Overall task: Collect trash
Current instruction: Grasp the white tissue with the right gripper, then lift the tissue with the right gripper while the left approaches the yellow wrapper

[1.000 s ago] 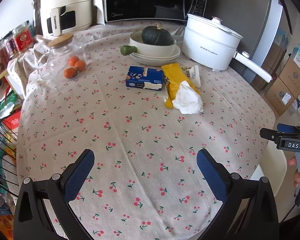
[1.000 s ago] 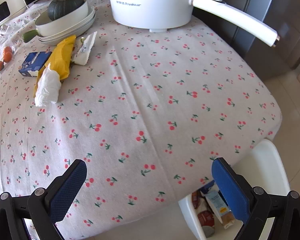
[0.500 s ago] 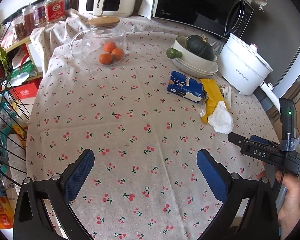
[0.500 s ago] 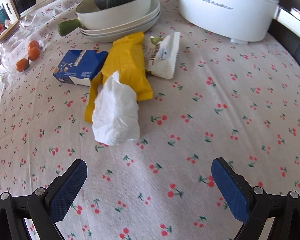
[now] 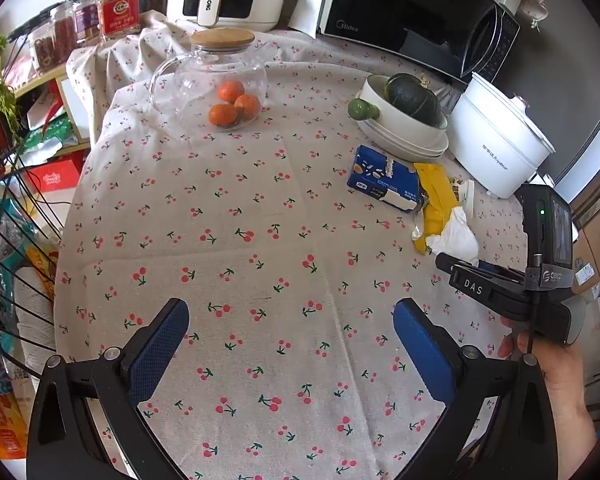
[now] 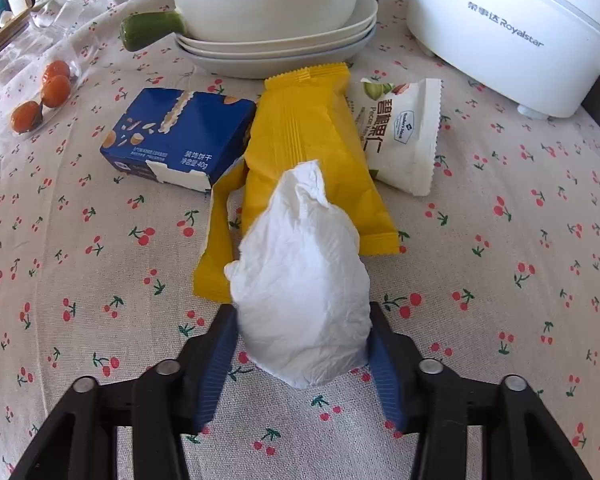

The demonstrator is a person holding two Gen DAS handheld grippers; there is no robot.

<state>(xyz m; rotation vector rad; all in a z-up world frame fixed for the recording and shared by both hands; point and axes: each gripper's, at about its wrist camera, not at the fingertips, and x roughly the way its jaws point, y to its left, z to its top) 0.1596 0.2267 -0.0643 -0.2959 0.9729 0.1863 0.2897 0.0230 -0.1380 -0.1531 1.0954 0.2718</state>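
- Cherry-print cloth covers the table (image 5: 260,240), where a glass jar (image 5: 216,80) with a wooden lid holds three oranges (image 5: 232,106).
- A white bowl (image 6: 268,8), stacked on plates, carries a dark green squash (image 5: 412,98).
- The right claw (image 6: 304,344) has just been closing; its blue pads press a crumpled white tissue (image 6: 304,292) lying on a yellow wrapper (image 6: 304,140), beside a torn blue biscuit box (image 6: 180,132) and a pecan packet (image 6: 404,132).
- The left claw (image 5: 292,348) stands wide open over bare cloth.
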